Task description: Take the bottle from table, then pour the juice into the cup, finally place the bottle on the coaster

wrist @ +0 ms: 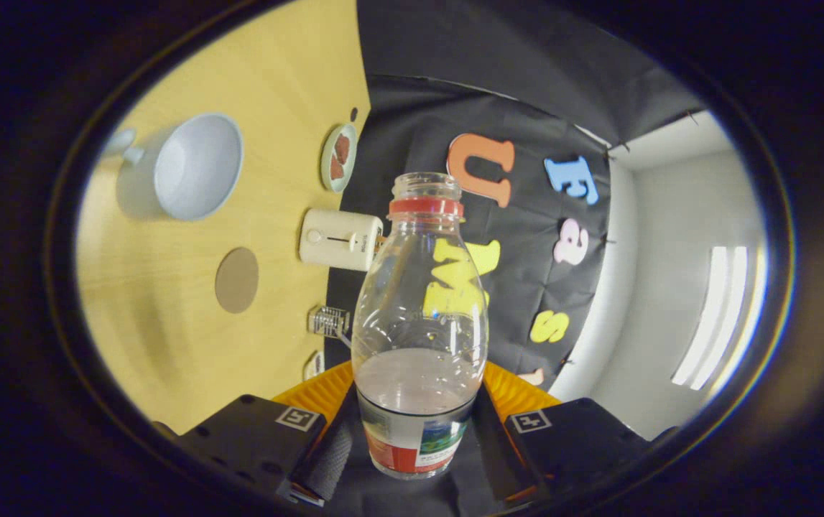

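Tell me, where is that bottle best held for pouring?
Low on its body, as now: the gripper is shut on the bottle at the labelled base, a finger on each side. That part is straight-walled; above, it tapers to an open neck, which stays free to tip toward the cup.

The gripper (415, 438) has its 2 fingers (325, 452) pressed on the labelled lower body of the clear bottle (420, 323), uncapped, with a little liquid inside. Beyond the bottle, the desk (167, 345) appears rotated sideways; on it sit a white cup (196, 166), a round brown coaster (236, 280), a white toaster (340, 239) and a small plate (338, 157) holding reddish pieces
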